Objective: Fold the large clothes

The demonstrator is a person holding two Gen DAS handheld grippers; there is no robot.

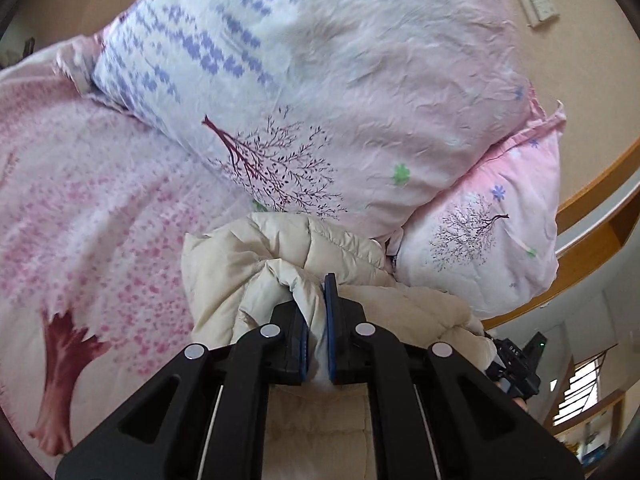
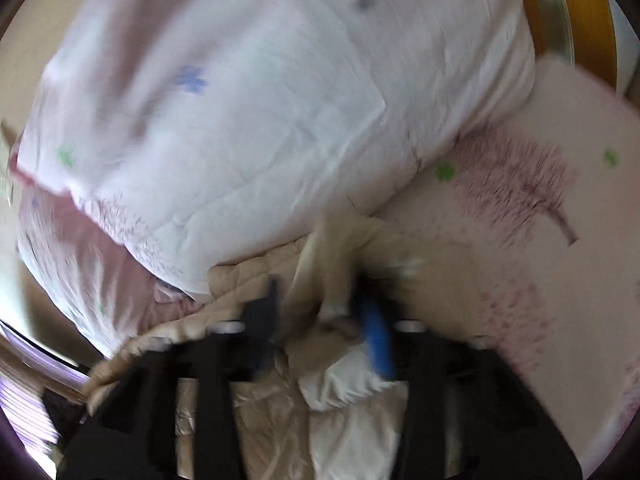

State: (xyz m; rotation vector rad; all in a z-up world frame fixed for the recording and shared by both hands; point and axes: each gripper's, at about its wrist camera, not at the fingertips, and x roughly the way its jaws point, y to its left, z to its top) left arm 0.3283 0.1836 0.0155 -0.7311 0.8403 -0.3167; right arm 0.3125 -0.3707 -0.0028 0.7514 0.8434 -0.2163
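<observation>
Left gripper (image 1: 316, 308) clamped tight on a fold of the coat (image 1: 248, 264) — puffy, soft, light, likely slippery. Right gripper (image 2: 320, 316) blurry, fingers apart around more coat; pinching or not, cannot tell. Coat bunched on the pink bed (image 1: 80, 208), touching the pillows (image 1: 320, 80). Best to grab at seams or edges — pillows crowd the far side.

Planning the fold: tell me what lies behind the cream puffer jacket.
Behind the cream puffer jacket a folded floral duvet is piled on a pillow. The jacket covers the duvet's lower edge, so whether they touch is hidden.
</observation>
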